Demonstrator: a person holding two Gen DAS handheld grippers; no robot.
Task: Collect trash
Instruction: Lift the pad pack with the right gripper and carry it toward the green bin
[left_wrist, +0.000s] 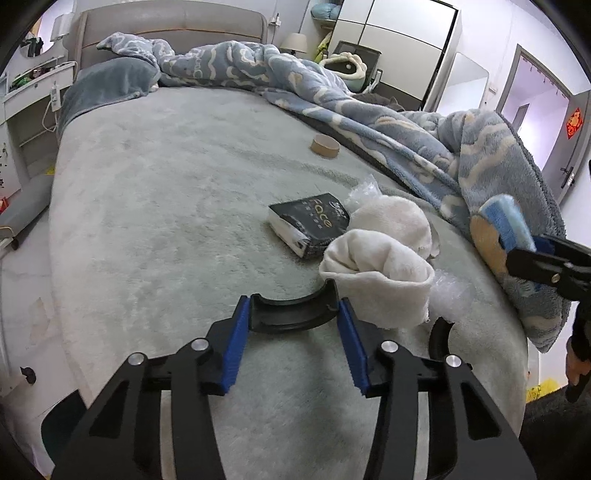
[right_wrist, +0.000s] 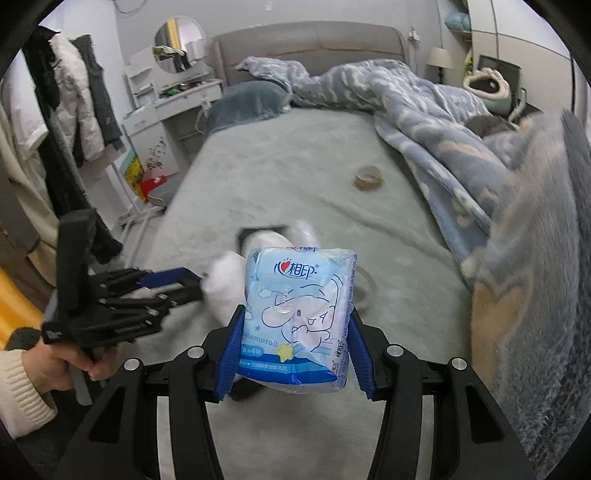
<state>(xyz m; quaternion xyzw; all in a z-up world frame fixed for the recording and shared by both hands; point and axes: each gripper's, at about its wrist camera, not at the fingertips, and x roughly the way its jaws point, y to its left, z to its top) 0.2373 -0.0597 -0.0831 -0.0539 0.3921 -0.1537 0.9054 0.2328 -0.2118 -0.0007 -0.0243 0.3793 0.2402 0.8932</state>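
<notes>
My right gripper is shut on a light blue tissue pack and holds it above the grey bed; the pack also shows at the right edge of the left wrist view. My left gripper is open and empty, low over the bed's near edge, just left of a white towel. It also shows in the right wrist view. A brown tape roll lies farther up the bed. Crumpled clear plastic sits behind the towel, and more lies to its right.
A black book lies beside the towel. A rumpled blue blanket covers the bed's right side. A dark curved piece lies between my left fingers. A white dresser and hanging clothes stand left of the bed.
</notes>
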